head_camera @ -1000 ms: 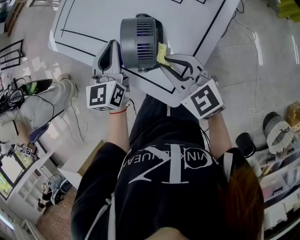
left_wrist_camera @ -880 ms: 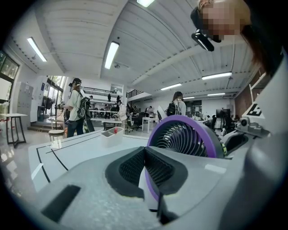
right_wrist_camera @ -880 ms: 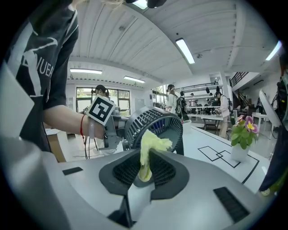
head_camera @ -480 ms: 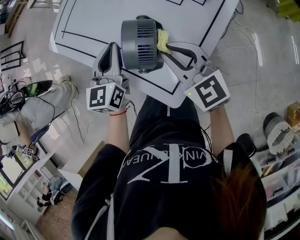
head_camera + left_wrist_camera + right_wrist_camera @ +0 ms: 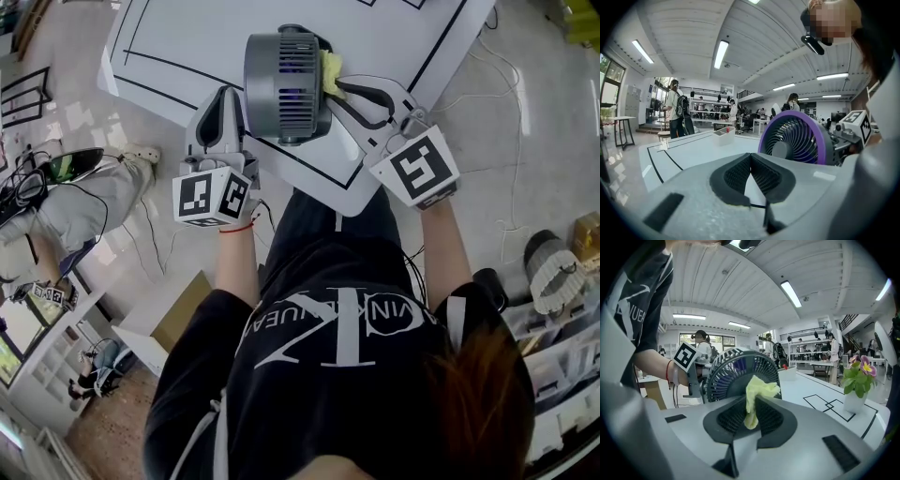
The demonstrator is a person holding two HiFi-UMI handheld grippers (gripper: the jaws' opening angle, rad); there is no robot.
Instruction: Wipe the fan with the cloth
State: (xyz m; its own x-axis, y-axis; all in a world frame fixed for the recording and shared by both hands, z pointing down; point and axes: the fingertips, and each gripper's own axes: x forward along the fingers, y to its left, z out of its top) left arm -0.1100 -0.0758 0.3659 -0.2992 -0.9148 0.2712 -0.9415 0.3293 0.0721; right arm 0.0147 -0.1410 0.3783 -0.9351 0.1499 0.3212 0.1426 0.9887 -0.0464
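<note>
Wiping the back grille of the fan (image 5: 281,84), standing near the front edge of the white tabletop (image 5: 187,37), between the two claws. Pinching the yellow cloth (image 5: 759,390) in the right claw (image 5: 750,413), with the loose end bunched against the dark ribs. Holding the left claw (image 5: 751,159) pressed together and empty, just beside the purple-rimmed front.

Probably best: dragging the cloth along the ribs with light, even pressure rather than poking between them. Bracing the fan from the left side against sliding or tipping. Gripping firmly, guarding against snagging and losing the cloth.
</note>
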